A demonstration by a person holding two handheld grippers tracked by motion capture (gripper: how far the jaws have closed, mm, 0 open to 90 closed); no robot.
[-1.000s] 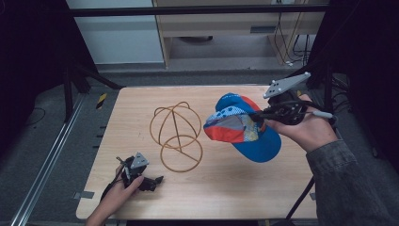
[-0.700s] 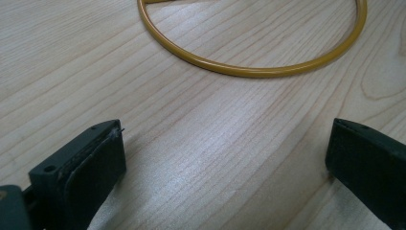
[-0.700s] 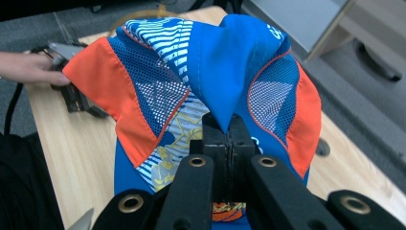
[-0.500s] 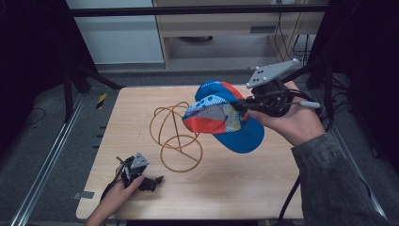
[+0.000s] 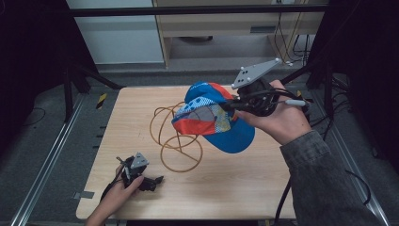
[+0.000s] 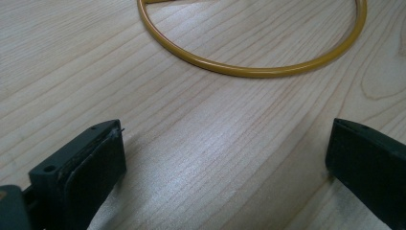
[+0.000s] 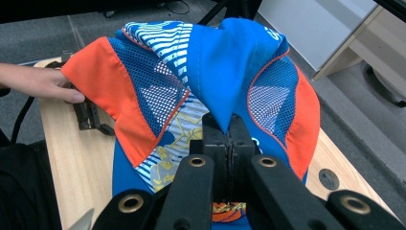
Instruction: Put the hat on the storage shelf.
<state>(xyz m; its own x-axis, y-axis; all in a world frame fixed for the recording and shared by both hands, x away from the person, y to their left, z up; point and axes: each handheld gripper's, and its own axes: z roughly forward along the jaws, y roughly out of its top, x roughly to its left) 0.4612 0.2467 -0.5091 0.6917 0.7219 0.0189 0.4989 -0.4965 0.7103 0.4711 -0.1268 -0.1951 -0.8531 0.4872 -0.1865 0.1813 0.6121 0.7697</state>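
A blue, orange and white mesh cap [image 5: 211, 120] hangs in the air over the table's right half, pinched at its crown by my right gripper [image 5: 235, 107]; its jaws are shut on a fold of the blue fabric [image 7: 229, 122]. The cap's edge overlaps the upper right of a golden wire stand [image 5: 176, 134] that rests mid-table on a round base ring [image 6: 253, 72]. My left gripper [image 5: 157, 180] lies on the wood near the front left corner, a hand around it, jaws open with bare tabletop between its pads [image 6: 103, 158].
The light wooden table [image 5: 235, 188] is ringed by dark frame posts and a metal rail [image 5: 44, 165] at the left. Cables trail off the right side. A cabinet [image 5: 226, 23] stands beyond the far edge.
My right gripper has carried the cap up and to the left, from beside the wire stand to where it overlaps the stand's top. The left gripper has stayed put.
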